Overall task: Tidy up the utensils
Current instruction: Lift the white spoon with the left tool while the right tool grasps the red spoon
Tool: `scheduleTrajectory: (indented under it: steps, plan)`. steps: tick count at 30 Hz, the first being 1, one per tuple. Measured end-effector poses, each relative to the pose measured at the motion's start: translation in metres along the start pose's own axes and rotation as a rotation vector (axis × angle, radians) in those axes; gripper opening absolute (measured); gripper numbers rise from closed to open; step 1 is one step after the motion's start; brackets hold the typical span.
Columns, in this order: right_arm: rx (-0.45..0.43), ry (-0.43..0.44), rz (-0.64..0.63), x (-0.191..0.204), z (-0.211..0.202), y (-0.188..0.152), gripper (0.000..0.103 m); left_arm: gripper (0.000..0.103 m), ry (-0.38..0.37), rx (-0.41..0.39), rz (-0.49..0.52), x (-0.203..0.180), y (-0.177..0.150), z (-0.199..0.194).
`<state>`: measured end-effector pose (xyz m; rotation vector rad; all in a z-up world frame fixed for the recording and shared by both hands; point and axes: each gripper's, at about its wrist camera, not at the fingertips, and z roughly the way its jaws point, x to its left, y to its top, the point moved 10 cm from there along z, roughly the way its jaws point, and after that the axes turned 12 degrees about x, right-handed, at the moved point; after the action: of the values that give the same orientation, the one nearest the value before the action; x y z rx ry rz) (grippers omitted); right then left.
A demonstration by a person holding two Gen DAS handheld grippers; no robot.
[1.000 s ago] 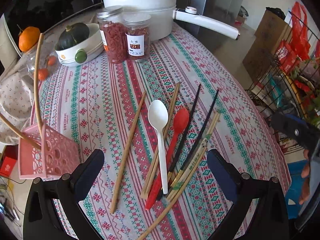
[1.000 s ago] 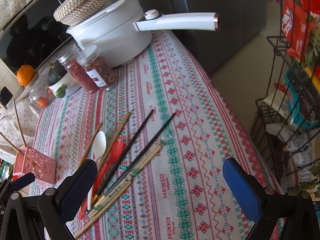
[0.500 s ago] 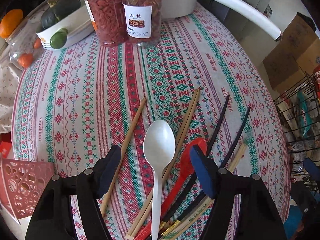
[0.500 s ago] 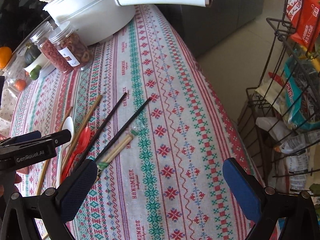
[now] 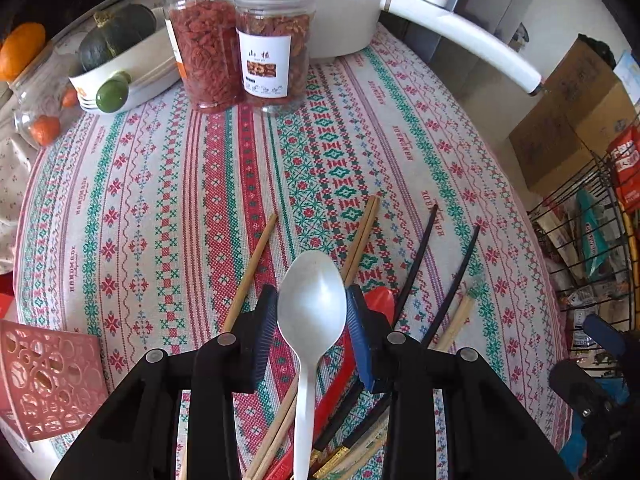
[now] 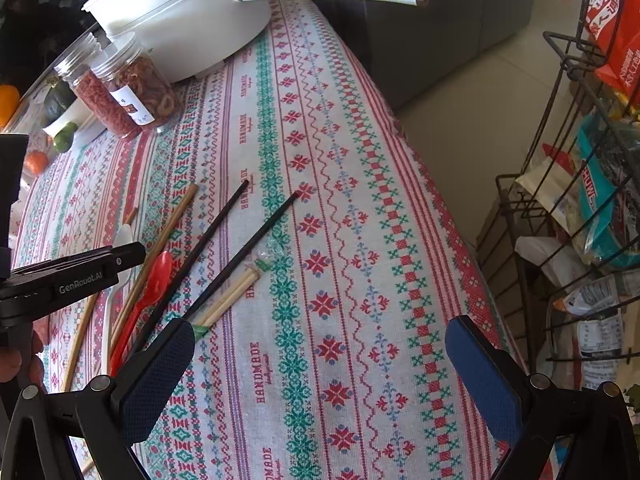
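White plastic spoon (image 5: 312, 308): bowl sits between the pads of my left gripper (image 5: 312, 322), jaws drawn in narrow against both edges of the bowl – reads as clamped or right at clamping. Handle runs back toward 6 o'clock under the tool. Whether it has left the cloth I cannot tell from either view

Under and around it, the loose pile on the striped woven tablecloth (image 5: 168, 200), all fanning out toward 12–1 o'clock:
- red plastic spoon (image 6: 158, 276), just at 3 o'clock of the white one, partly hidden by my right-hand pad in the left view
- pair of plain wooden chopsticks (image 5: 362, 228) side by side, passing beneath the white bowl
- single wooden chopstick (image 5: 256, 260) at 10 o'clock, lying apart
- two black chopsticks (image 6: 224, 220), splayed
- pale bamboo chopsticks in a torn green-tipped wrapper (image 6: 236, 292), outermost at 3 o'clock

Pink perforated plastic holder (image 5: 48, 380) at 8 o'clock of the left gripper, near the table edge; my judgement is that this is where things go. What is inside it is not visible

Right gripper (image 6: 320, 364): jaws wide, nothing between them, hanging over bare cloth at 3 o'clock of the pile

Progress, as I judge it: early. One utensil in hand at best, six other pieces unsorted on the cloth. Left to do: carry the white spoon to the holder, then the red spoon, then pair and move the chopsticks

Far edge, 11–12 o'clock: two clear lidded jars of dried red fruit (image 5: 236, 44), white long-handled pot (image 6: 180, 12) – not part of this
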<state>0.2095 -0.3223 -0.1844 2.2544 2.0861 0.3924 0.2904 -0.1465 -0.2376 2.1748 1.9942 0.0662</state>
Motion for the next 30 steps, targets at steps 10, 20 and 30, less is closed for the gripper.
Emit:
scheduleTrajectory:
  steps: [10, 20, 30]
  plan:
    - [0.070, 0.078, -0.043, 0.033, 0.023, -0.003, 0.103, 0.037, -0.109, -0.172, 0.079, 0.015, -0.050, -0.089]
    - [0.018, 0.302, -0.107, 0.096, 0.027, 0.016, 0.102, 0.037, -0.177, -0.332, 0.050, 0.071, -0.113, -0.141]
    - [0.036, 0.257, -0.186, 0.122, 0.065, 0.029, 0.065, 0.037, -0.246, -0.314, 0.046, 0.086, -0.123, -0.147]
